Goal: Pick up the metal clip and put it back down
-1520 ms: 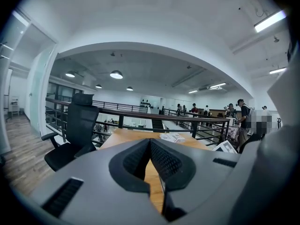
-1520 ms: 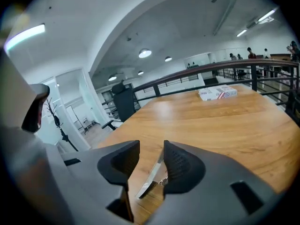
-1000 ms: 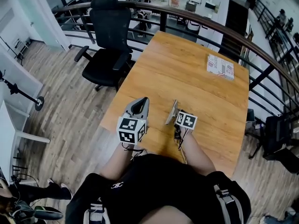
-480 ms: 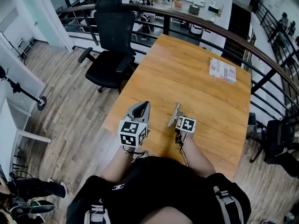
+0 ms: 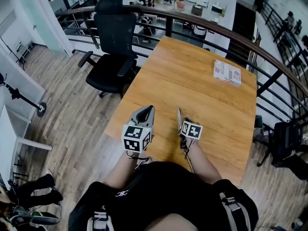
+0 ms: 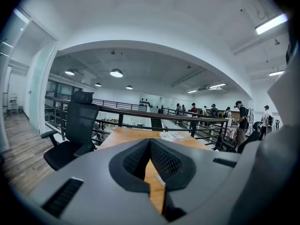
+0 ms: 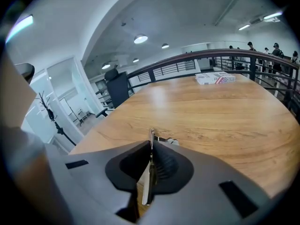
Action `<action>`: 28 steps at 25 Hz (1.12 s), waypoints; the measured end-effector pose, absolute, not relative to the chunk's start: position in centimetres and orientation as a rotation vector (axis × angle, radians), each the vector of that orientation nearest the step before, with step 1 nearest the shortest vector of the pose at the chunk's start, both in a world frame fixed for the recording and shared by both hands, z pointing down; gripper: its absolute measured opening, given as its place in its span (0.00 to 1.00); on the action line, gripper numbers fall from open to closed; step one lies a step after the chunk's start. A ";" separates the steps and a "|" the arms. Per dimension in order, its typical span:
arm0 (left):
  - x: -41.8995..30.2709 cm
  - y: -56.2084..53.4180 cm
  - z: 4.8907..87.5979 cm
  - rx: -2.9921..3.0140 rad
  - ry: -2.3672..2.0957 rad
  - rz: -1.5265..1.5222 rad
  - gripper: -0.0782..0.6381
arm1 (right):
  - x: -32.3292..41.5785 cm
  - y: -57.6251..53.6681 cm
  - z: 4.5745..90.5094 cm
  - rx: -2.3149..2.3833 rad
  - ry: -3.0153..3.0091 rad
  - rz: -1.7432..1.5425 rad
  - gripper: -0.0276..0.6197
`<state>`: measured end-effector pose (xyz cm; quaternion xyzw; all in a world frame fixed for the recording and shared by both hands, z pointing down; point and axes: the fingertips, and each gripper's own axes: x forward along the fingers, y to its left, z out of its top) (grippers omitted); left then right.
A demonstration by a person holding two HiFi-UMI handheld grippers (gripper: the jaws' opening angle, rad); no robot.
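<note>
One metal clip (image 7: 151, 138) stands on edge between the two jaws of the right claw (image 7: 151, 144). Its thin plate runs up the slit between the pads and pokes out just past their tips, and a bit of its wire loop shows to the right of the tips. The jaws have just been closing and now pinch the clip between them. It is at the near end of the desk (image 7: 220, 111), close over the wood; whether its lower edge touches the surface cannot be made out.

In the head view the right claw (image 5: 180, 113) points away from the person and down toward the desk (image 5: 202, 83). The left claw (image 5: 147, 110) is beside it, apart from it, by the desk's near left edge. The left claw (image 6: 150, 141) has its jaws pressed together at the tips, with nothing gripped. Each of the two claws carries one marker cube (image 5: 136, 136), (image 5: 191, 128).

There is one desk, of light wood. One flat white-and-red packet (image 5: 227, 73) lies at its far right corner, well apart from both claws. One black office chair (image 5: 113, 40) stands off the desk's far left side, on the wooden floor (image 5: 62, 129). One dark curved railing (image 5: 216, 27) runs behind the desk. Several people (image 6: 241, 118) stand beyond it, too small to count surely.
</note>
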<state>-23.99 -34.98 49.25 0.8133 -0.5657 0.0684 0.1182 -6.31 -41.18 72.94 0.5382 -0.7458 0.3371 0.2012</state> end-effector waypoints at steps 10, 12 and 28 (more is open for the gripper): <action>-22.0 -35.5 49.1 2.421 -1.592 0.191 0.13 | -5.1 -42.0 63.8 1.593 -2.286 0.740 0.09; -21.1 -35.7 49.1 2.437 -1.574 0.192 0.13 | -4.6 -42.4 60.6 1.628 -2.335 0.626 0.09; -13.8 -36.9 48.2 2.552 -1.427 0.203 0.13 | 1.1 -38.9 40.6 1.885 -2.516 -0.030 0.09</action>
